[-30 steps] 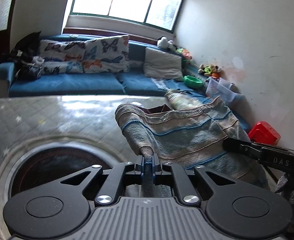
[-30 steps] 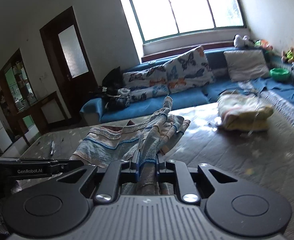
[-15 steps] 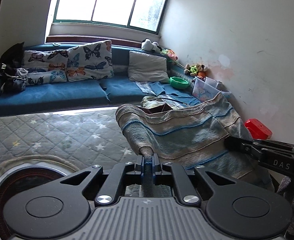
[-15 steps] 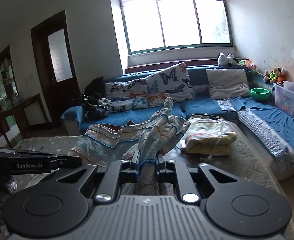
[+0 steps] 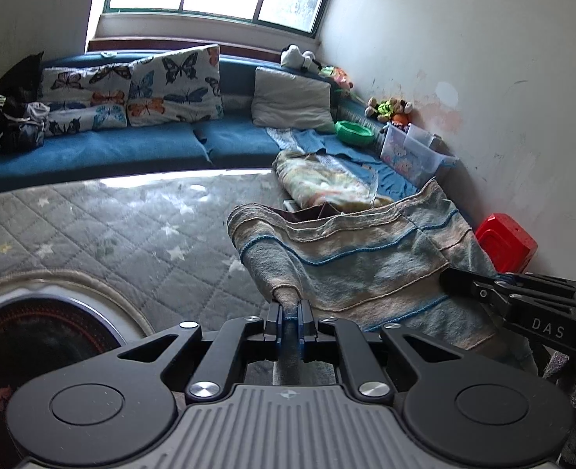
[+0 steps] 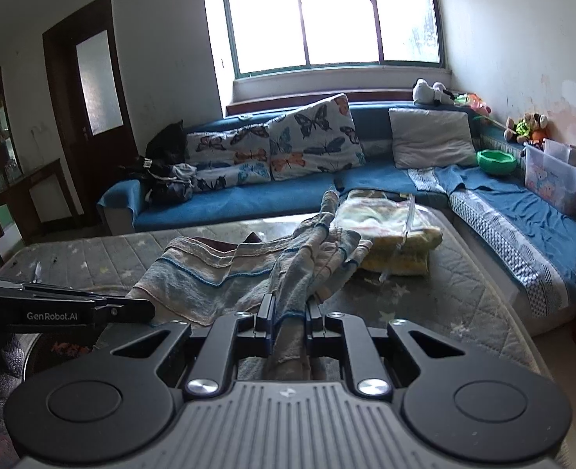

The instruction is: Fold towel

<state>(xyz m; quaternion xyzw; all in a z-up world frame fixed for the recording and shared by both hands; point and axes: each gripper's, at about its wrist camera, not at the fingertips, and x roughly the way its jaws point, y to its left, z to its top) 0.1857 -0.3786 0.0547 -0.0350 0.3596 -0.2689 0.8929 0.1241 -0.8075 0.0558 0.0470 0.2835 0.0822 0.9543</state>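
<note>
Left wrist view: my left claw (image 5: 290, 308) has its jaws pinched nearly closed on a corner of the faded blue-and-beige striped terry towel (image 5: 366, 265). Right claw (image 6: 288, 306) likewise clamps a bunched fold of it, jaws a little wider apart because of the thicker cloth.

Towel hangs in the air ahead of both claws, over the grey quilted star-print mat (image 5: 112, 234). Its long axis runs claw to claw, sideways across my view; the right claw's black body (image 5: 522, 308) sits just right of the cloth. Neither claw is nearer.

Judgement: the next fold depends on carrying this held edge forward, away from both claws.

Hidden: the towel's lower hem, behind the claw bodies. I cannot tell whether it touches the mat. The right side is crumpled, its corner unclear.
</note>
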